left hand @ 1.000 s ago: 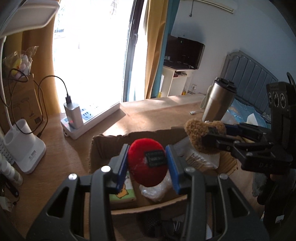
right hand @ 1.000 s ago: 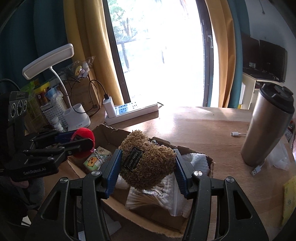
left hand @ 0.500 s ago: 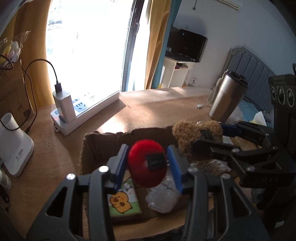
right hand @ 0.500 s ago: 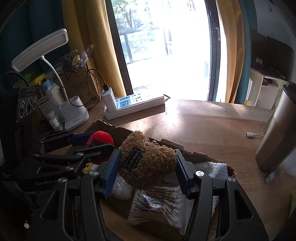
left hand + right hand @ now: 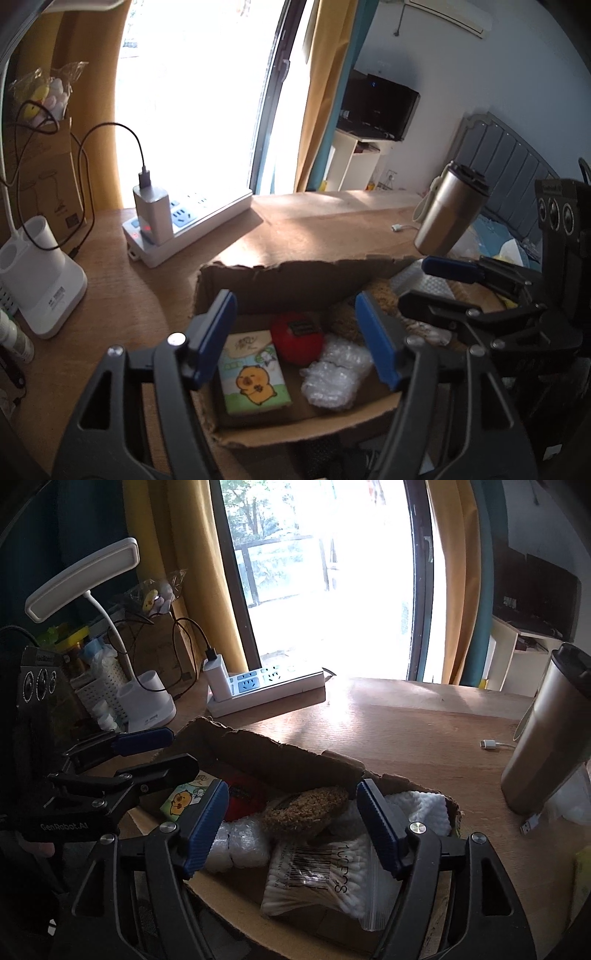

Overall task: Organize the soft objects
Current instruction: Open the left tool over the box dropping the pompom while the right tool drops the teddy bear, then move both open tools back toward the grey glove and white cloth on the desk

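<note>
- Over the cardboard box point(image 5: 258, 284), both grippers are held with jaws apart; the jaws of each have just been opening, and nothing is pressed between the pads.
- Left gripper point(image 5: 299, 339): empty. The red plush point(image 5: 295, 338) is seen lying on the box floor below and between its fingers, touching neither, beside the cartoon tissue pack point(image 5: 253, 373) and the bubble wrap point(image 5: 336, 373).
- Right gripper point(image 5: 291, 823): empty. The brown plush point(image 5: 306, 810) is seen resting in the box, between and beyond the blue pads, on top of the cotton-swab bag point(image 5: 321, 878) and near the white cloth point(image 5: 421, 805).
- Step judged: release of both soft toys into the box, apparently complete.
- To finish well, the jaws should be kept wide and the grippers drawn up and back, so that no pad snags the plush fabric or the torn box rim.
- The steel tumbler point(image 5: 546, 738) stands just beside the box; a sideways sweep by the right gripper should be avoided.
</note>
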A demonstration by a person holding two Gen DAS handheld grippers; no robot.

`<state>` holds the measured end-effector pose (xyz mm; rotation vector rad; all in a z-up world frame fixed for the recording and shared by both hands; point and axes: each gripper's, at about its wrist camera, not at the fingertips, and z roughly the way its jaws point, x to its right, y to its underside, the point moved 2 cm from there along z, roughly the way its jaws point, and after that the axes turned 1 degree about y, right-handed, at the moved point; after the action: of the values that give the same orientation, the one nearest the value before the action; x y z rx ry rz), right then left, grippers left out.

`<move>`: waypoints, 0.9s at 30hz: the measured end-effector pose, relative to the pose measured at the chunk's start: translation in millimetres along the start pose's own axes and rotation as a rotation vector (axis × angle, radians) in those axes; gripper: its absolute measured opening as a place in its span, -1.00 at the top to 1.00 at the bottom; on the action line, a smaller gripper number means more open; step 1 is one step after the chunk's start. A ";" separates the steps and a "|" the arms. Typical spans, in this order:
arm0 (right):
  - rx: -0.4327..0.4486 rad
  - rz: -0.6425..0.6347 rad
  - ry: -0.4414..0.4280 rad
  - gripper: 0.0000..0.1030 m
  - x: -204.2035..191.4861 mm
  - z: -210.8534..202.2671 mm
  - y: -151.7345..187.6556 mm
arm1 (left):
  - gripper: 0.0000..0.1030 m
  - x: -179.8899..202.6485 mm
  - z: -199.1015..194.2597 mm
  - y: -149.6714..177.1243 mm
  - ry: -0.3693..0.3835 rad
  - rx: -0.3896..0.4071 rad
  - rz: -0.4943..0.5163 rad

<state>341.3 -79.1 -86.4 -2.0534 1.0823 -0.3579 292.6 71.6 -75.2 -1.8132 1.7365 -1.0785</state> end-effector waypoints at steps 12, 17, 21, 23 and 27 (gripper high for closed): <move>0.039 -0.012 0.019 -0.45 -18.3 -41.2 11.6 | -0.35 18.9 -44.3 8.5 0.004 0.051 0.020; 0.055 -0.015 0.029 -0.45 -25.4 -58.0 18.4 | -0.35 24.5 -59.7 13.7 0.001 0.066 0.027; 0.063 -0.015 0.034 -0.45 -30.3 -68.2 23.9 | -0.35 24.9 -71.2 18.7 0.003 0.074 0.021; 0.067 -0.016 0.038 -0.45 -33.2 -72.5 27.0 | -0.35 25.3 -76.8 22.9 0.003 0.076 0.017; 0.070 -0.016 0.042 -0.45 -38.9 -78.8 33.5 | -0.35 25.6 -83.9 34.0 0.004 0.069 0.008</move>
<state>254.9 -99.3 -55.1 -2.0019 1.0640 -0.4428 205.2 60.2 -42.2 -1.7617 1.6860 -1.1259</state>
